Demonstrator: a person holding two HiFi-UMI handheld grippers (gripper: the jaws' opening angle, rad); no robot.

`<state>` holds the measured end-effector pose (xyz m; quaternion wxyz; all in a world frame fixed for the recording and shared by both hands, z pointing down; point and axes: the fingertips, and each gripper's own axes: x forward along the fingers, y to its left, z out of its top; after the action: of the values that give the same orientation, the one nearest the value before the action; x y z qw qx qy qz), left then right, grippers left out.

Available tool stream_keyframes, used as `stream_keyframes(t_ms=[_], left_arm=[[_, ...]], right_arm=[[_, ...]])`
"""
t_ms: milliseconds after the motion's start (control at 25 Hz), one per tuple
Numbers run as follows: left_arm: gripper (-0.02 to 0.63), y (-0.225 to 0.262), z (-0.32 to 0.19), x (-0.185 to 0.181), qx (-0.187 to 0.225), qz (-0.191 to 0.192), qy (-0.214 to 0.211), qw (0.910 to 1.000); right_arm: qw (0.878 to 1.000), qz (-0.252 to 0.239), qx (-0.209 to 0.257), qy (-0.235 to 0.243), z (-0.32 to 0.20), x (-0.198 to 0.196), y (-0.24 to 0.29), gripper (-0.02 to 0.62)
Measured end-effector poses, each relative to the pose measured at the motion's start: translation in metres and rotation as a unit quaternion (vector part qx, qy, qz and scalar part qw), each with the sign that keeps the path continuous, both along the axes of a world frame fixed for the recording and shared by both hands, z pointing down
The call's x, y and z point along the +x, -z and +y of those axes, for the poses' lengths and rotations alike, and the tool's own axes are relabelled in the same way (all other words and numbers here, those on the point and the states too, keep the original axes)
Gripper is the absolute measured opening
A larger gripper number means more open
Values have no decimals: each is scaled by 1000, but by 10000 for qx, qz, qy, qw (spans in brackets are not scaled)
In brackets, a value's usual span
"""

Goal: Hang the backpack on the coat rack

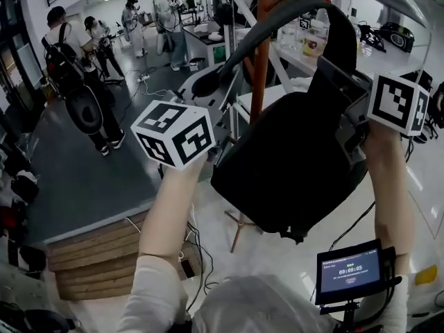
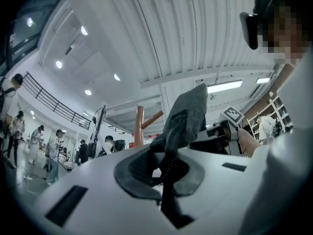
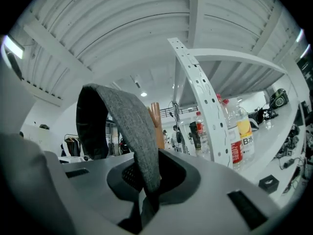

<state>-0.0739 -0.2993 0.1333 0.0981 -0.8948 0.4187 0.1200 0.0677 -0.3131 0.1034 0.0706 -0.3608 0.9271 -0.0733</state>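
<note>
Nearest the lens, at the bottom edge of the head view, the person's light sleeves are seen, with a small lit screen on a stand beside the right one. Both forearms are stretched upward, each topped by a marker cube.

The left gripper is clenched: its jaws are pressed together with one end of the grey strap pinched between them. The right gripper is grasping the other end of the same strap, which rises as a broad band from between its narrowly parted jaws. The strap is arched as a loop between the two grippers.

The black backpack is hung from that strap, between the two cubes and well clear of the pale floor. It is held in front of the orange-brown pole of the coat rack. The strap loop is seen crossing the pole, but whether they touch cannot be told. An angled peg is shown branching from the pole in the left gripper view.

Bottles are stood near the edge of a white table, beside a perforated white upright. Wooden steps are visible at the lower left, and several people on the grey floor beyond.
</note>
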Motion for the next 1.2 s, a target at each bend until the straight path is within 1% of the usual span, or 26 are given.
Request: stream_keyframes(t_ms=[80,160,280,360,480,560,680,720,880,1000,1080,1200], left_arm=[[5,10,-11,-2,-89,166,-60,9998],[5,19,-25,-9,-191,356,-69,9992],[5,31,-52,-21,-396,601,-71,9974],[5,41,-75,-23,-517,612,-36,9968],[5,62,-109,-21,-607,610,-14,9963],[5,71,-134,-27,-744,838,-9,9937],[5,73,-164,-40,-943,1311,-109,9868],[5,73,-171,-42,-986,1394,-145,9852],[5,66,-186,-35,-1099,1337,-357,9843],[5,61,-191,-26,-1144,1379,-505,9825],[5,62,-195,-27,-1129,1420,-450,9824],[5,63,-200,-24,-1200,1279,-339,9839]], right_arm=[[9989,-42,-315,-345,-9,11,2,40],[9972,-41,-534,-520,-17,14,6,40],[9974,6,-571,-432,-28,9,18,40],[9978,-28,-574,-337,-36,7,28,40],[9971,-83,-641,-405,-50,8,42,40],[9968,-78,-671,-424,-60,9,48,40],[9957,-58,-791,-486,-73,12,48,40],[9952,-44,-832,-506,-76,13,46,40],[9948,7,-900,-479,-81,12,42,38],[9952,40,-868,-447,-77,8,46,38],[9951,9,-843,-519,-76,4,52,38],[9933,-179,-912,-688,-77,4,56,38]])
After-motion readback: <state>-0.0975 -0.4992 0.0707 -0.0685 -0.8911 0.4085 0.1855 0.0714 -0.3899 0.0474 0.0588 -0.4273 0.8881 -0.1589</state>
